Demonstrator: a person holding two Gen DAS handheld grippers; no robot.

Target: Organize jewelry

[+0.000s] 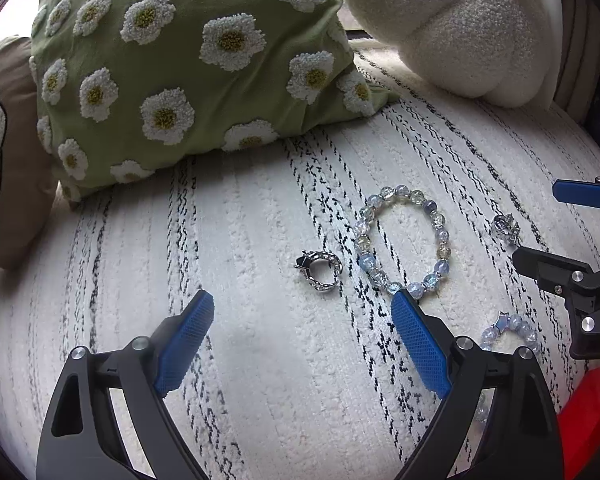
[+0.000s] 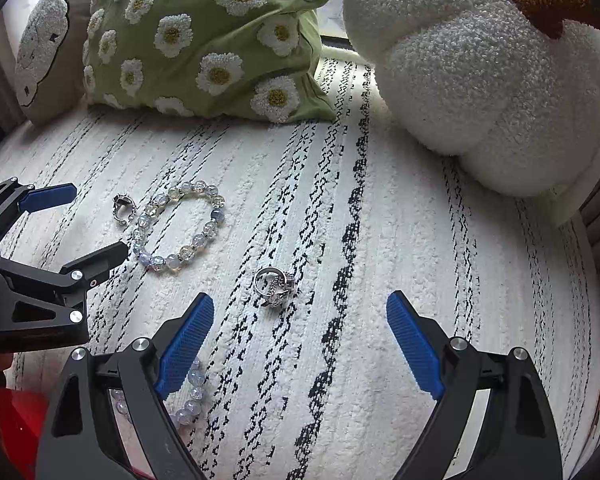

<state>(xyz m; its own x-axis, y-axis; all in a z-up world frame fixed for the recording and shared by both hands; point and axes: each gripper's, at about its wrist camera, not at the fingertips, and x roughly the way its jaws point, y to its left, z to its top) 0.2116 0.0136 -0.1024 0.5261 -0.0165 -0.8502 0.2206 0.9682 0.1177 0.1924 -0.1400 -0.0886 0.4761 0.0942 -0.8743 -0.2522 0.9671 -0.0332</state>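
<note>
Left wrist view: left tool (image 1: 302, 314) wide open, nothing between the pads, angled down over a white rug (image 1: 260, 360) with black stripes. Ring (image 1: 318, 274) just beyond the tips at 12 o'clock, lying apart from everything. Bracelet (image 1: 404, 240) at 1 o'clock from the ring, near but not touching it; near end just by the right pad tip, contact unclear. Second ring (image 1: 506, 228) at 3 o'clock from the bracelet. Second bracelet (image 1: 510, 330) at 4 o'clock, partly hidden behind the tool's right finger. Right tool (image 1: 556, 228) entering at 3 o'clock, open, empty. Green daisy cushion (image 1: 188, 64) at 11 o'clock, white plush (image 1: 452, 28) at 1 o'clock. Red object (image 1: 592, 420) at 4 o'clock edge, kind unclear.

Right wrist view: right tool (image 2: 300, 314) wide open, holding nothing. Ring (image 2: 274, 282) just ahead of the tips at 12 o'clock. Bracelet (image 2: 180, 226) at 10 o'clock, other ring (image 2: 122, 204) beside it at 9 o'clock. Second bracelet (image 2: 188, 396) at 7 o'clock, behind the left finger. Left tool (image 2: 94, 224) at 9 o'clock, open, empty. Red object (image 2: 16, 420) at 8 o'clock corner.

Progress, judged: nothing sorted yet. All four pieces loose on the rug, none gripped, no tray or box clearly seen. Each tool poised over its own ring; likely first pick. All still to do.
</note>
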